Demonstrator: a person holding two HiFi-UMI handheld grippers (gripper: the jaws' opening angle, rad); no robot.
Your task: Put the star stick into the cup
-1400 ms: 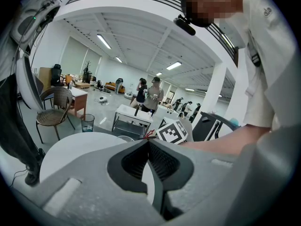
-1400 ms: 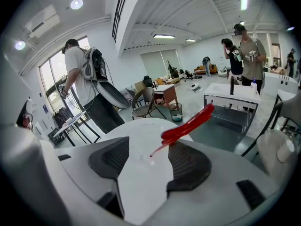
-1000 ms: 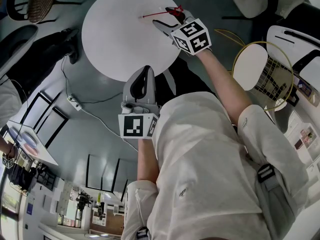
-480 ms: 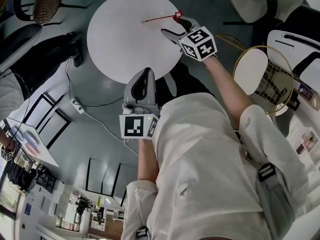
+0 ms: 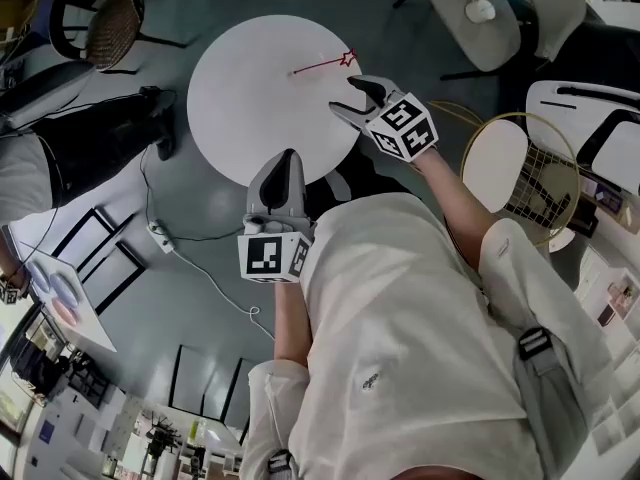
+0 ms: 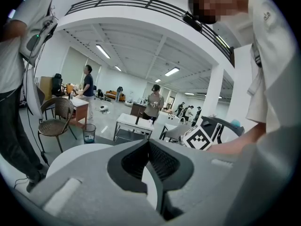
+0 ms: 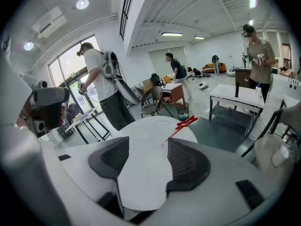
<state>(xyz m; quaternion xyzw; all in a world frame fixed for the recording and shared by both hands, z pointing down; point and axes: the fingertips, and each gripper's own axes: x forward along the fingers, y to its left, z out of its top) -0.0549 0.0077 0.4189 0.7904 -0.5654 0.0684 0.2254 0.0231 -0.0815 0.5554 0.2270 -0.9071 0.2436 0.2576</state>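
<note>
The red star stick (image 5: 325, 64) lies flat on the round white table (image 5: 250, 108), near its far edge, star end to the right. My right gripper (image 5: 347, 96) hovers over the table's right rim, a short way back from the star; its jaws stand wide, are closing, and hold nothing. In the right gripper view the stick (image 7: 183, 125) lies beyond the gripper (image 7: 147, 147) on the tabletop (image 7: 146, 173). My left gripper (image 5: 287, 156) is shut and empty at the table's near edge; its pads meet in the left gripper view (image 6: 149, 142). I see no cup on the table.
A grey chair (image 5: 490, 18) with a small white object on its seat stands beyond the table at right. A gold wire-frame stand (image 5: 520, 158) is at my right, a wicker chair (image 5: 100, 18) at far left. A person (image 5: 80, 148) stands left of the table, beside a floor cable (image 5: 155, 233).
The right gripper has drawn back from the star end of the stick, which now lies free on the table. The left gripper has barely moved.
</note>
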